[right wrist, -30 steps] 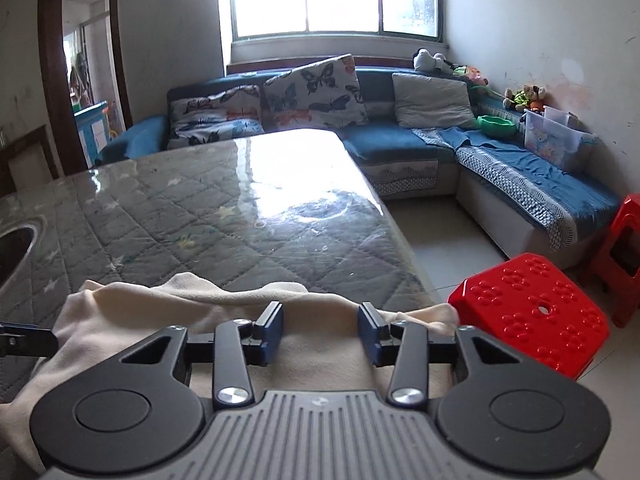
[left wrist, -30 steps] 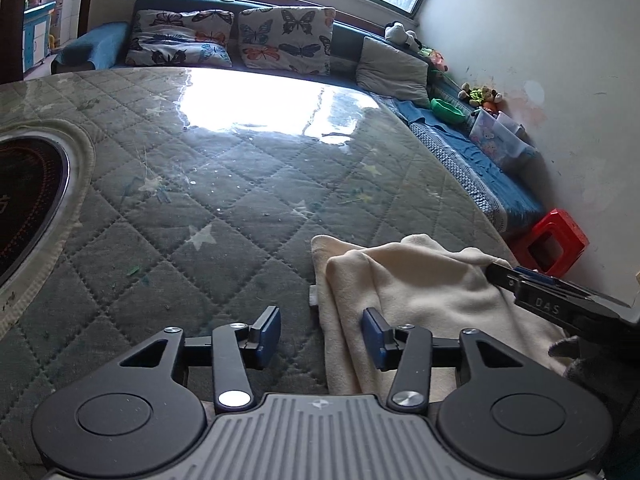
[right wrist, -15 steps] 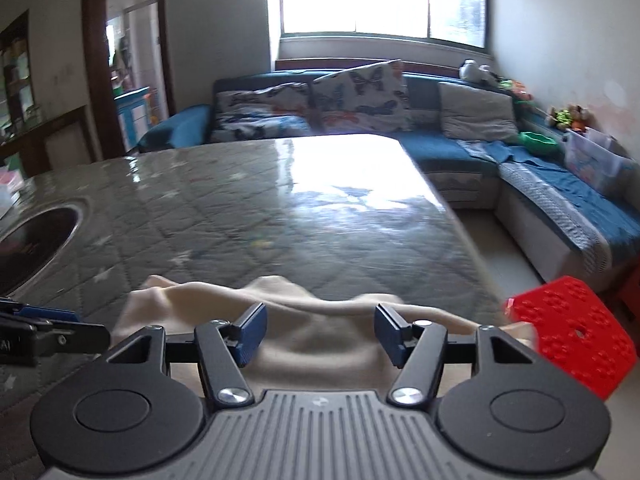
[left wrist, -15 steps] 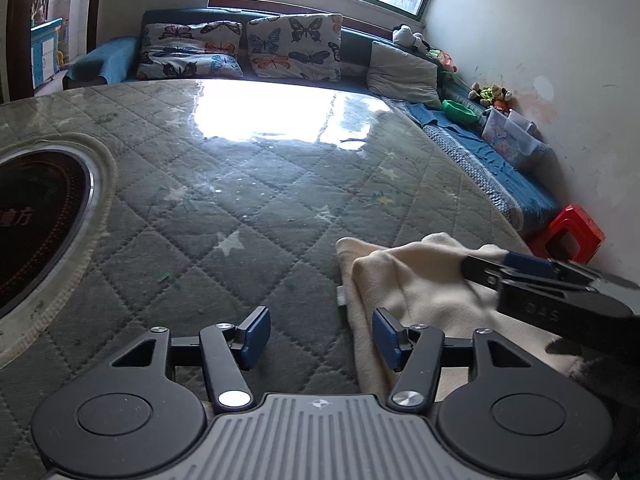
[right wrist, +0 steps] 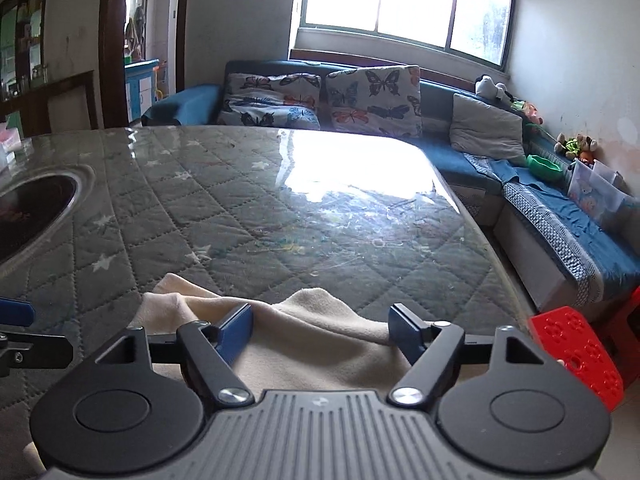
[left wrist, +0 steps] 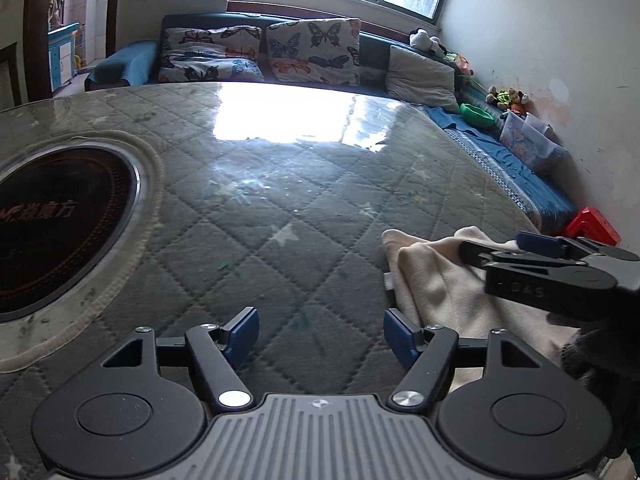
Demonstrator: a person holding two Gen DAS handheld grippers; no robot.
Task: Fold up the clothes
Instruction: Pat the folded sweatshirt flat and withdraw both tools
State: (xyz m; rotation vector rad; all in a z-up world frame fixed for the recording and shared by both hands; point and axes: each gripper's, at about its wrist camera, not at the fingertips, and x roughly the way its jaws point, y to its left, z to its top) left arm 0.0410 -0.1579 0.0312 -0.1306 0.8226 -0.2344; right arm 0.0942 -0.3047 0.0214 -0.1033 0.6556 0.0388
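While both pairs of fingers are opening and hold nothing — left gripper point(left wrist: 321, 334) over bare tabletop point(left wrist: 280, 184), right gripper point(right wrist: 320, 330) above the cream garment point(right wrist: 312, 344) near the edge — the loose fold could spring open.
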